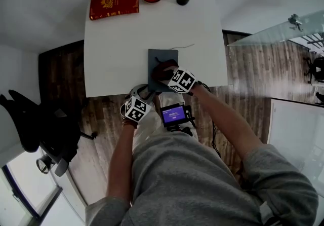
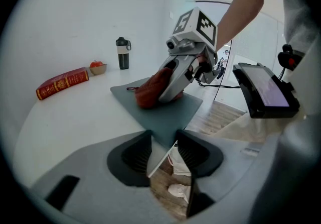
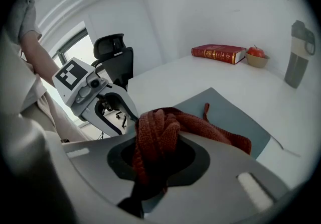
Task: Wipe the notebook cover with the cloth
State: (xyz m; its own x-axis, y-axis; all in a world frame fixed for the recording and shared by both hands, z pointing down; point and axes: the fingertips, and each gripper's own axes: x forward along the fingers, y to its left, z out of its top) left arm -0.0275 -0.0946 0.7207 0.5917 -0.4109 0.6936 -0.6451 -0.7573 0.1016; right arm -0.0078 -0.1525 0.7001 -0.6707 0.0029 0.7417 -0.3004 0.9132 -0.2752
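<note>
While the right tongs (image 3: 159, 155) clamp the bunched rust-red knitted cloth (image 3: 200, 126) onto the flat slate-grey notebook (image 1: 159, 57) at the white worktop's (image 1: 111, 52) near edge — prob. mid-wipe — the left tongs (image 2: 163, 155) gape, empty, w/ its near left corner between them, seemingly to steady it.

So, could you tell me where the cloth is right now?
In the head view, the cloth is bunched in the right claw, resting on the near half of the notebook, close to the front edge of the table.
</note>
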